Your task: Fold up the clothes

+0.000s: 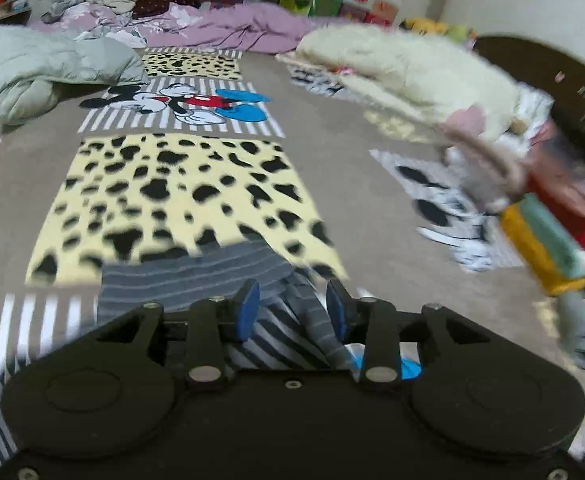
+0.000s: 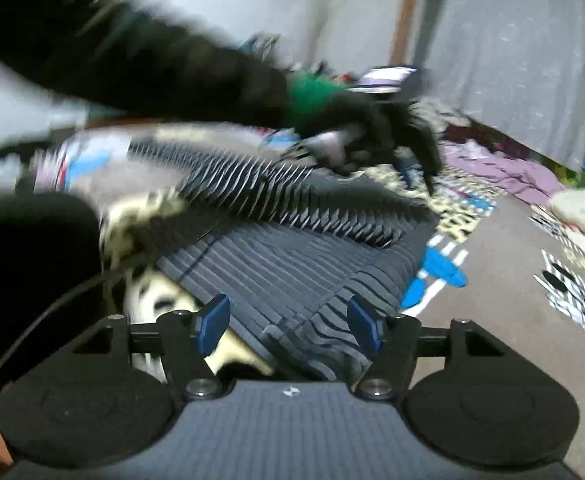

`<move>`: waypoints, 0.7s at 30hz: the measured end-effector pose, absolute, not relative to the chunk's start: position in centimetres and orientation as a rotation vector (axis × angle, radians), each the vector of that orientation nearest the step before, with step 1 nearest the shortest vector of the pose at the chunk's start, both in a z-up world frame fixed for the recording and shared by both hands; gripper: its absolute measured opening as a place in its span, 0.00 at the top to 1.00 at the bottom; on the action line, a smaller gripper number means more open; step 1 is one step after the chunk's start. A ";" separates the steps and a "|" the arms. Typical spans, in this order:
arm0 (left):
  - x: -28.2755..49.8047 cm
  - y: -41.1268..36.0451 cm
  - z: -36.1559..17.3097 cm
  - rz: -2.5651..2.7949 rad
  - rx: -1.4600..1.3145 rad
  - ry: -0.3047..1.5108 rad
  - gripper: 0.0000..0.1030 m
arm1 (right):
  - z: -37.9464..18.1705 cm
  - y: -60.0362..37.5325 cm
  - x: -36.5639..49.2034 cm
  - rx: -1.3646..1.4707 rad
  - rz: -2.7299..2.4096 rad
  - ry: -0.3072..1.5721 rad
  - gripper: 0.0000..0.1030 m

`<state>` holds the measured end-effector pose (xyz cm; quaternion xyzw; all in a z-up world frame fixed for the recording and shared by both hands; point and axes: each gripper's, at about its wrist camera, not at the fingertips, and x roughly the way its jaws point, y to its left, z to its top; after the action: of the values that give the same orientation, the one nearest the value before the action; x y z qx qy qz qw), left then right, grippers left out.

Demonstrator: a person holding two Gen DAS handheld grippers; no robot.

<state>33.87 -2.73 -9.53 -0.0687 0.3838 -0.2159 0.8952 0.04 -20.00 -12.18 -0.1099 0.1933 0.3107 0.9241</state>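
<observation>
Only my right view is showing the sleeve [image 2: 140, 60] over the striped shirt [image 2: 292, 264]; both grippers' [image 1: 293, 310] [image 2: 290, 322] fingers are gaping, holding nothing.

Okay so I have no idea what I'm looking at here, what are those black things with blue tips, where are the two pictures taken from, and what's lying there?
These are two hand-held grippers, each carried by a person, with a camera looking out along its two blue-padded fingers. One picture comes from the left gripper, the other from the right gripper. Both stand open, holding nothing. Under them lies a grey striped garment, spread on a cartoon-print bedspread. In the right view, a dark-sleeved arm carries the other gripper above that garment, though it is blurred. A cream fluffy blanket and a pale green duvet lie further back.
</observation>
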 end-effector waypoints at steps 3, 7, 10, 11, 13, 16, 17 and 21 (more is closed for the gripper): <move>30.1 -2.4 -11.2 -0.458 -0.245 0.842 0.71 | -11.8 -22.2 1.6 -0.073 0.608 0.396 0.49; 25.0 -2.0 -13.4 -0.471 -0.382 0.902 0.72 | -12.7 -24.3 4.4 0.093 0.582 0.434 0.66; 24.0 -2.0 -15.5 -0.471 -0.521 0.951 0.72 | -13.9 -24.2 5.4 0.155 0.602 0.488 0.68; 24.3 -2.0 -16.1 -0.459 -0.585 0.961 0.72 | -14.6 -23.7 5.7 0.145 0.605 0.534 0.68; 24.7 -1.5 -16.8 -0.449 -0.727 0.967 0.72 | -16.2 -22.7 6.1 0.102 0.599 0.618 0.70; 24.5 -0.8 -17.6 -0.444 -0.897 0.971 0.72 | -16.1 -23.1 6.0 0.111 0.591 0.615 0.72; 24.2 -0.8 -17.6 -0.443 -0.907 0.970 0.72 | -16.1 -23.3 6.0 0.116 0.589 0.615 0.72; 24.1 -2.4 -17.2 -0.430 -0.809 0.976 0.89 | -16.4 -23.8 5.9 0.126 0.568 0.622 0.73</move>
<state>24.05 -2.42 -17.23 -0.3752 0.4522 -0.1992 0.7843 5.88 -23.77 -16.38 0.0611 0.3015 0.2756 0.9107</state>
